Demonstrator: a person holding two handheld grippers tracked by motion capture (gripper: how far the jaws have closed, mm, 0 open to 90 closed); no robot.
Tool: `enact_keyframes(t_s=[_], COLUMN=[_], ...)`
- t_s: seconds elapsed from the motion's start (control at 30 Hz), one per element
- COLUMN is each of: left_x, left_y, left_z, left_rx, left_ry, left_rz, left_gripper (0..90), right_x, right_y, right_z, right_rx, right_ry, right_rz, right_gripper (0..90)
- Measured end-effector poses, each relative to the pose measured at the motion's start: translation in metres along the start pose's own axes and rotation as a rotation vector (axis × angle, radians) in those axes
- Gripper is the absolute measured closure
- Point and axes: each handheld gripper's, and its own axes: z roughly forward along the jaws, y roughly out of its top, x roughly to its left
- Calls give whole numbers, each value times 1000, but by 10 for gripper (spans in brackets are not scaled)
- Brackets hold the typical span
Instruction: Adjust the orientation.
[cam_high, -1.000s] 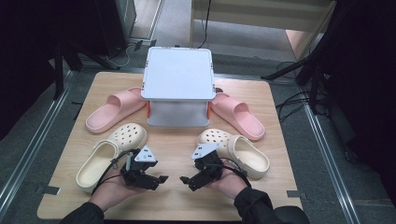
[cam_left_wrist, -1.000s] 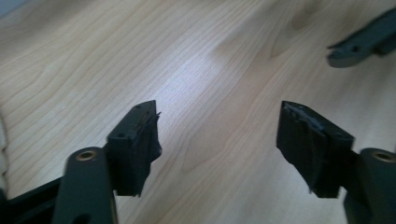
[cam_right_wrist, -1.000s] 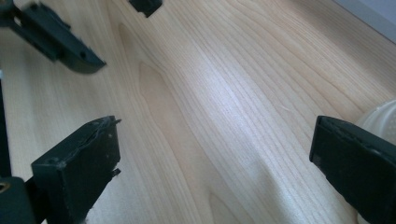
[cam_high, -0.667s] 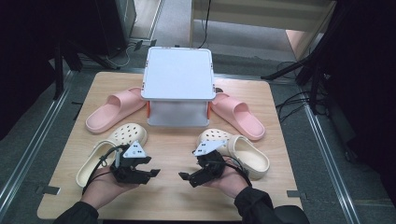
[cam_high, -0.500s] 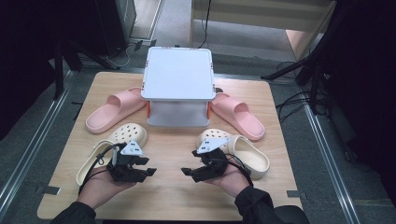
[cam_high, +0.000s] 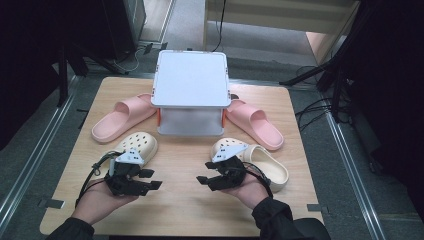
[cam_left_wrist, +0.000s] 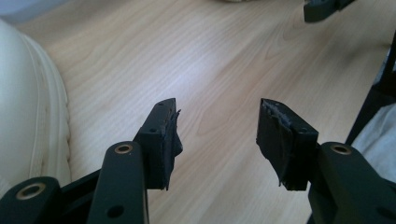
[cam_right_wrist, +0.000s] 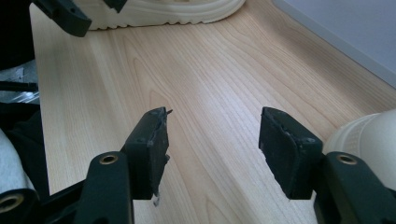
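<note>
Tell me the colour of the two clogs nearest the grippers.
Cream clogs, perforated tops; high view shows them best.

left gripper (cam_high: 154, 179): fingers parted, empty | right gripper (cam_high: 202, 176): fingers apart, just closing, empty | tips apparently facing

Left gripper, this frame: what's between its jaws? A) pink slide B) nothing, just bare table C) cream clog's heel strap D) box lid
B: in the left gripper view the left gripper has its jaws apart over bare wooden table, and the cream clog lies off to one side, outside the jaws.
</note>
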Motion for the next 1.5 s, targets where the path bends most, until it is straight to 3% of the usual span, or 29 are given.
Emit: enact_keyframes(t_s=[0.1, 0.23, 0.43, 0.67, 0.7, 0.83, 1.17, 1.23, 1.37, 1.43, 1.5], left_x=[1, 5, 16, 26, 30, 39, 58, 63, 65, 66, 64], left_y=[-3, -8, -17, -27, -30, -33, -33, -31, -29, -28, -26], left_z=[-5, -16, -38, -50, -51, -48, -27, -18, -12, -10, -11], left_rx=[13, -1, -11, -24, -17, -13, 14, 30, 41, 39, 33], left_ry=[7, 22, 90, 134, 163, 196, 211, 184, 184, 181, 205], left_rz=[-2, -22, -45, -80, -81, -98, -130, -147, -150, -150, -137], left_gripper=[501, 500, 534, 527, 525, 516, 552, 595, 643, 707, 743], right_x=[-4, -5, -3, -2, -3, -3, -3, -3, -3, -3, -3], right_y=[2, 3, 4, 5, 5, 5, 4, 4, 4, 4, 4], right_z=[0, 0, 5, 8, 8, 9, 10, 11, 12, 13, 13], right_rx=[8, 13, 39, 58, 60, 64, 76, 78, 84, 89, 88], right_ry=[6, -1, 4, 8, 6, 4, 4, 3, 4, 6, 6], right_rz=[25, 16, -11, -22, -19, -15, -19, -19, -17, -18, -21], right_gripper=[432, 432, 425, 423, 423, 422, 418, 418, 417, 417, 417])
